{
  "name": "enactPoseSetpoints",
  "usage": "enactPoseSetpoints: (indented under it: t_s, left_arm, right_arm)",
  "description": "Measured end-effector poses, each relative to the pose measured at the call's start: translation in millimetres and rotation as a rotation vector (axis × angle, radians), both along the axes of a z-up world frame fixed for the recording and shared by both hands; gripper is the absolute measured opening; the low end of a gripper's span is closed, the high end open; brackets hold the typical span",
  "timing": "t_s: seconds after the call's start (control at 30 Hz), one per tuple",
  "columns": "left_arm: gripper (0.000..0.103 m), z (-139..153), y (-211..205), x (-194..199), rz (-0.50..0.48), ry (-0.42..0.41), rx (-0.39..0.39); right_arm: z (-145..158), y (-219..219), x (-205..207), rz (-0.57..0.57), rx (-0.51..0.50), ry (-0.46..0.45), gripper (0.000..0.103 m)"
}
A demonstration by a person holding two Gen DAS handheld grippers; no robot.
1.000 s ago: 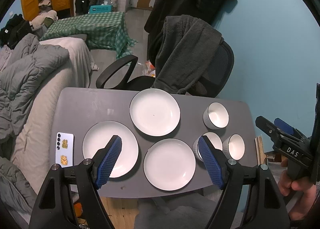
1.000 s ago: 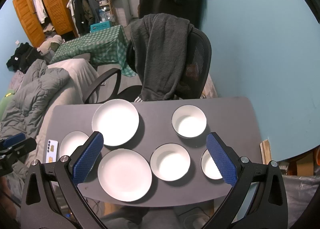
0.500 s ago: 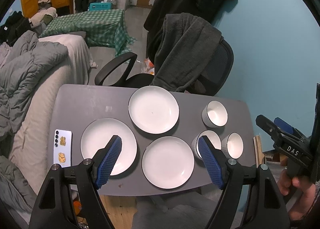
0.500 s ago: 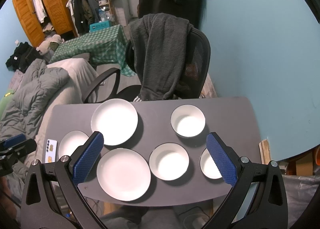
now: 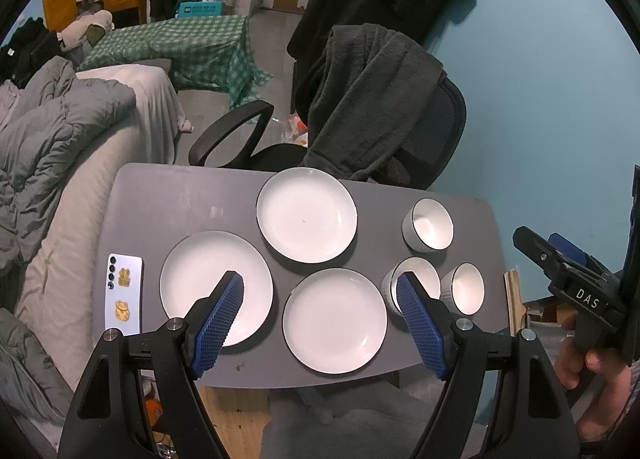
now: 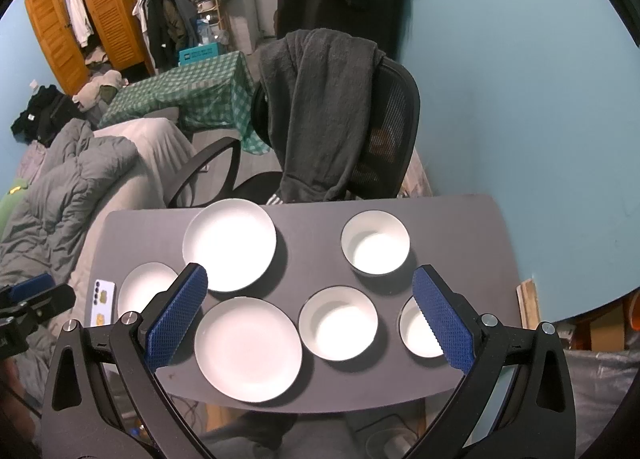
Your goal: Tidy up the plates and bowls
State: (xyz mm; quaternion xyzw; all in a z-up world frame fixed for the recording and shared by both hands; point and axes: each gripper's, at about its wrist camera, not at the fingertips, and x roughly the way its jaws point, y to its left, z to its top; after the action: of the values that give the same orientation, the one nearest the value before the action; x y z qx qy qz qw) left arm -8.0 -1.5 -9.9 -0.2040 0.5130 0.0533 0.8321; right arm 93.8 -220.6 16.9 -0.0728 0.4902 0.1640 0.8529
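Observation:
Three white plates lie on the grey table [image 5: 168,195]: a far plate [image 5: 306,215] [image 6: 229,245], a left plate [image 5: 202,279] [image 6: 140,291] and a near plate [image 5: 335,321] [image 6: 248,349]. Three white bowls stand to the right: a far bowl [image 5: 428,225] [image 6: 375,247], a middle bowl [image 5: 392,285] [image 6: 338,323] and a right bowl [image 5: 464,289] [image 6: 416,335]. My left gripper [image 5: 322,321] is open and empty, high above the near plate. My right gripper [image 6: 312,315] is open and empty, high above the middle bowl.
A white phone [image 5: 124,289] lies at the table's left edge. An office chair [image 5: 400,131] with a grey robe draped over it stands behind the table. A bed with a grey duvet [image 5: 52,147] runs along the left. A blue wall [image 5: 540,99] is on the right.
Both grippers have drifted slightly; the table and dishes sit a little higher and to the left in each view. Nothing on the table has moved.

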Motion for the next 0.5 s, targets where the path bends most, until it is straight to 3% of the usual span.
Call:
enactPoseSetpoints:
  t_s: [0.27,0.5]
  left_arm:
    - [0.08,-5.9,1.6,-4.5,-0.011,0.01,-0.006]
    - [0.08,-33.6,0.1,-7.0,-0.041,0.058,-0.018]
  right_arm:
    - [-0.2,2.3,-3.2,0.013,-0.007,0.004,0.101]
    - [-18.6,3.4,-5.5,0.042,-0.012,0.044,0.101]
